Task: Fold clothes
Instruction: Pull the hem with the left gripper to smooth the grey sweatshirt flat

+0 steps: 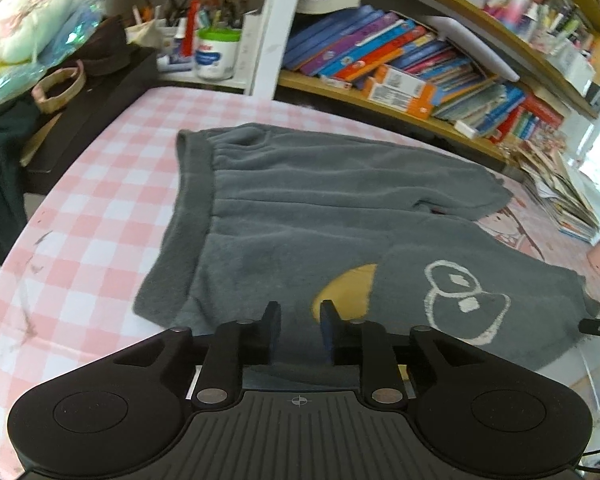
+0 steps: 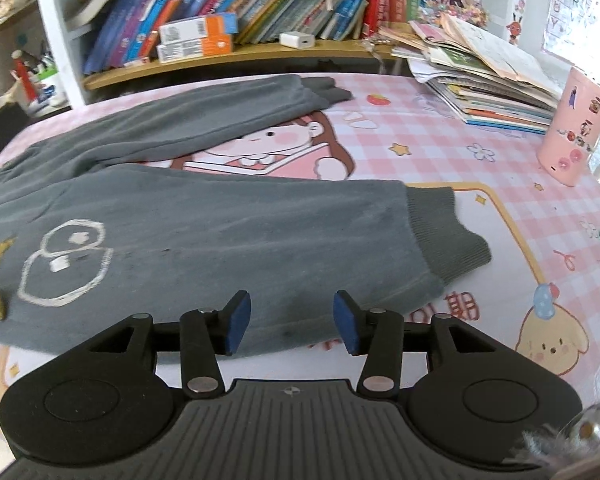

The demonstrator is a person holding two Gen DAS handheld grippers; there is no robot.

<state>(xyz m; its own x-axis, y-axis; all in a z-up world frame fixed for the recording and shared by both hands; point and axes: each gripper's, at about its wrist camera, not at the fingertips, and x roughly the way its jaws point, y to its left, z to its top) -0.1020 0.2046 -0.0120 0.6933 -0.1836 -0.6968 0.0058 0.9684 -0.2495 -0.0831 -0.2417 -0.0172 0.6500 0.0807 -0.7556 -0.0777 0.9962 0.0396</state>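
Note:
Grey fleece trousers (image 1: 320, 208) lie spread flat on the pink checked tablecloth (image 1: 112, 184). The waistband (image 1: 192, 184) is at the left and both legs run to the right. The near leg (image 2: 260, 232) bears a white outline drawing (image 2: 64, 260) and ends in a ribbed cuff (image 2: 448, 232). The far leg's cuff (image 2: 328, 88) lies near the shelf. My left gripper (image 1: 300, 320) hovers over the near hip by a yellow patch (image 1: 344, 288), jaws slightly apart, holding nothing. My right gripper (image 2: 292, 312) is open above the near leg's lower edge, with the cloth under it and not gripped.
A bookshelf (image 2: 228, 52) full of books runs along the table's far side. A stack of magazines (image 2: 480, 84) and a pink box (image 2: 572, 128) stand at the right. A jar of pens (image 1: 216, 52) and a dark ledge (image 1: 100, 100) are at the left.

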